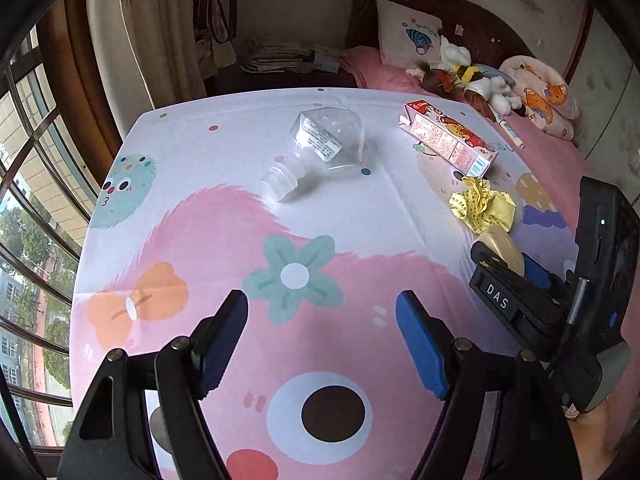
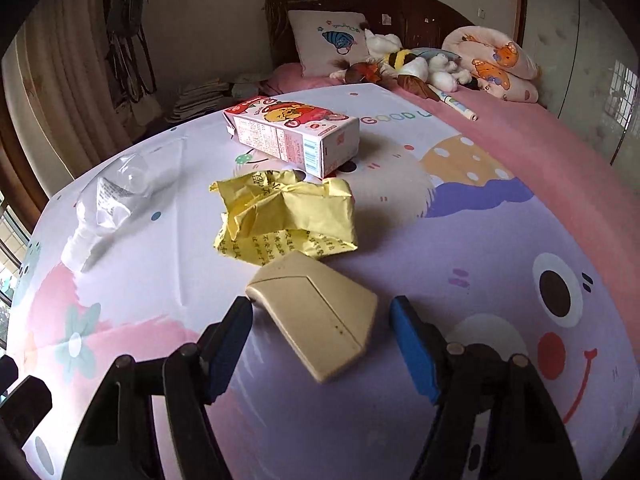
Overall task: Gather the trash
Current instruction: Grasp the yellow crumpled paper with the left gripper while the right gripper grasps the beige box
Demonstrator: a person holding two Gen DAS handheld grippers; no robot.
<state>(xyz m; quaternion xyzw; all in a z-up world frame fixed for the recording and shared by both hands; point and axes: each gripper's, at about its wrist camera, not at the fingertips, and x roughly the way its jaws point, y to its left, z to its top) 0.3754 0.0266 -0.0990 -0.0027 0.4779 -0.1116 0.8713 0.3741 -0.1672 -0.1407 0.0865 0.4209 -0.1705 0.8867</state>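
the beige flat box (image 2: pixel 316 316) lies on the patterned cloth (image 2: pixel 460 240), near the right side of the spread, between the fingers of the right gripper (image 2: pixel 320 344). that claw stands wide, its blue pads on either side of the box; the left pad looks to be at or just beside the box's near-left corner, the right pad apart from it. nothing is gripped yet.

just beyond the box sits the crumpled yellow paper (image 2: pixel 286 216), touching or nearly touching its far edge. farther still lies the pink drink carton (image 2: pixel 296 136) on its side, and off to the left the clear plastic bottle (image 2: pixel 116 196), also lying down.

the left gripper (image 1: pixel 322 344) hovers wide over the cloth with nothing between its fingers, the bottle well ahead of it.

the likely risks: the box sits skewed across the claw, so a close could catch only a corner and spin or squirt it out. pushing forward could shove the yellow paper into the carton. the soft bedding beneath may give, letting a finger snag the cloth.
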